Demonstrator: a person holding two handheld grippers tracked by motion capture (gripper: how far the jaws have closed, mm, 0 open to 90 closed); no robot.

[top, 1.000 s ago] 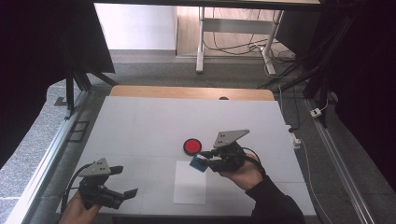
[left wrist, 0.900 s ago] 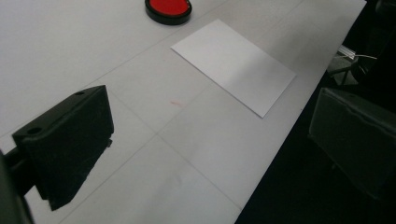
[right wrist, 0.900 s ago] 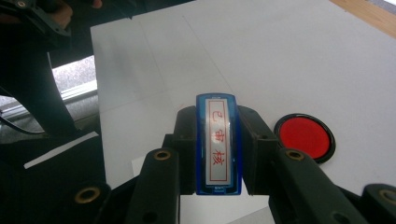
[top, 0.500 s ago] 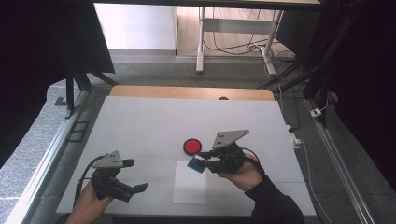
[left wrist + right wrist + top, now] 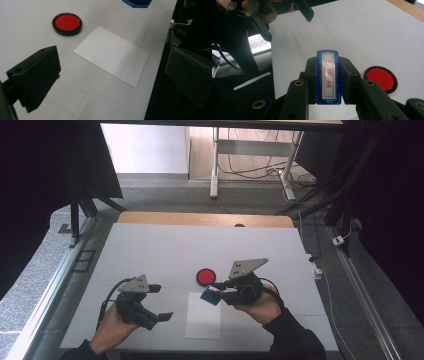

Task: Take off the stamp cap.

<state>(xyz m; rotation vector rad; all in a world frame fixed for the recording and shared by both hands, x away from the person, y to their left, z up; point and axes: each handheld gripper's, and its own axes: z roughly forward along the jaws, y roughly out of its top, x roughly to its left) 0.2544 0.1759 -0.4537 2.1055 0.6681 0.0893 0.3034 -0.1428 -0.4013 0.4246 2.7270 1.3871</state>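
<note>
Right gripper (image 5: 216, 295): jaws clamped on the two long sides of a blue stamp (image 5: 328, 79), its label of red characters facing the right gripper view's camera; held just above the top edge of the paper sheet (image 5: 203, 315), beside the ink pad (image 5: 205, 276). Left gripper (image 5: 160, 302): jaws wide apart, nothing between them, low over the table (image 5: 150, 250) to the left of the sheet. Ink pad: round black dish, lid off, holding a flat red ink surface, nothing else in it. Paper sheet: white, blank, no imprint visible. Progress, by judgement: stamp picked up; whether it is already inked cannot be told; pressing onto the sheet remains.
</note>
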